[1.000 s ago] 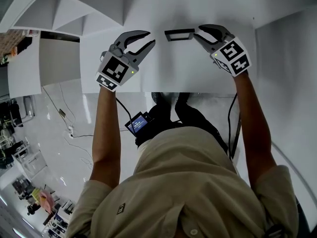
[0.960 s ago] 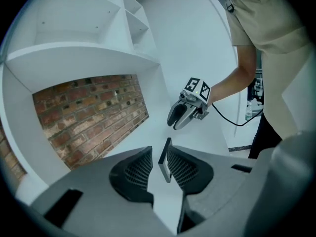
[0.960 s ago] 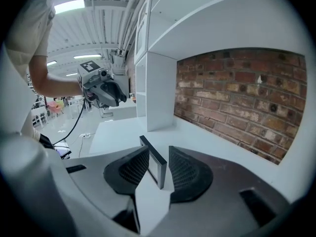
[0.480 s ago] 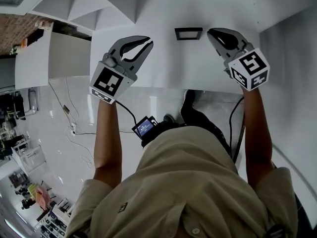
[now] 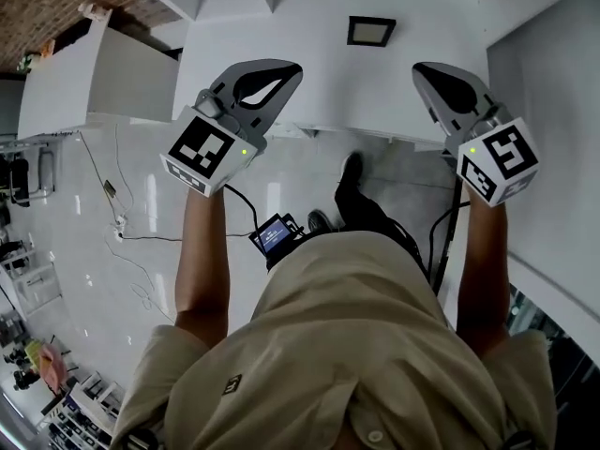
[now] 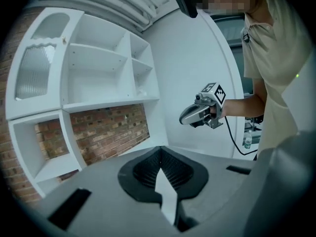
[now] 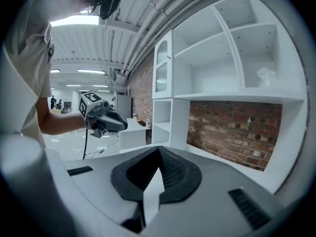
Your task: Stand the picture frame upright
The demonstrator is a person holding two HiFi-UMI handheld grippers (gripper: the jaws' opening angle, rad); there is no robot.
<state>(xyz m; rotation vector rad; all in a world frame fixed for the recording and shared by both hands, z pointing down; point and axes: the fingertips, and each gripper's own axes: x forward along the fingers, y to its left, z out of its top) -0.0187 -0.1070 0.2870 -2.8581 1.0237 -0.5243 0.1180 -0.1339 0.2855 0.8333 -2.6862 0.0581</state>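
We saw the picture frame [image 5: 371, 30], a small dark rectangle with a pale centre, lying flat on the white bench [image 5: 328, 82], beyond both claws. Only the head view showed it; the gripper views showed white shelves [image 6: 98, 78] and a brick wall [image 7: 232, 127] instead. The left claw [image 5: 289, 67] and right claw [image 5: 424, 67] were each pressed together, empty.

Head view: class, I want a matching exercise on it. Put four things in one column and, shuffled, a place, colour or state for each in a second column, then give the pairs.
1. picture frame
2. left claw
3. small screen
4. shoe

A. lit blue
B. shut, nothing in it
C. black, on the glossy floor
D. dark-edged, on the white table

Pairs: 1-D, 2-B, 3-A, 4-C.
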